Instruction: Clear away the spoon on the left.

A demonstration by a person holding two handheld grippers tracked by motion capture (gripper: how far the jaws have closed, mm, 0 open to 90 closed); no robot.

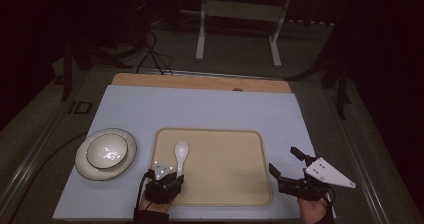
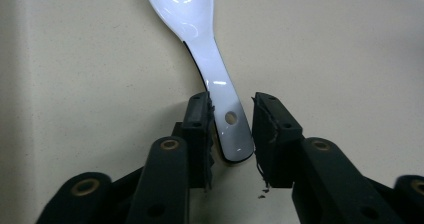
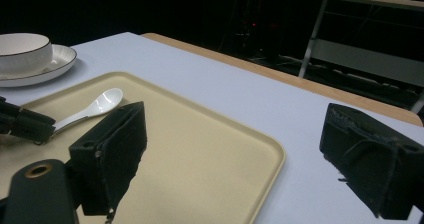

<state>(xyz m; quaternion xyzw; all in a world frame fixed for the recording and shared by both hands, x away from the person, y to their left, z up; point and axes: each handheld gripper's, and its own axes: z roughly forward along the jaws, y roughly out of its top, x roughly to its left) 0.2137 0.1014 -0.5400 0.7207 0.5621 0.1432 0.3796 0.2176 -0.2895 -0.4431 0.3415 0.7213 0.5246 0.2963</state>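
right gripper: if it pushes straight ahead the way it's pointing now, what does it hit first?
Probably nothing on the table. The right gripper hangs open beside the tray's right edge, aimed over its far right corner and bare tabletop toward the dark room beyond. Depth is hard to judge; the spoon lies well off to the side.

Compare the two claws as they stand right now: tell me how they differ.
The left claw sits over the tray with the white spoon handle between its narrowly parted jaws; the right claw stands wide open with nothing between its jaws. The left claw points at the spoon; the right hangs off the tray's right edge. Both are black, two-jawed and hand-held.
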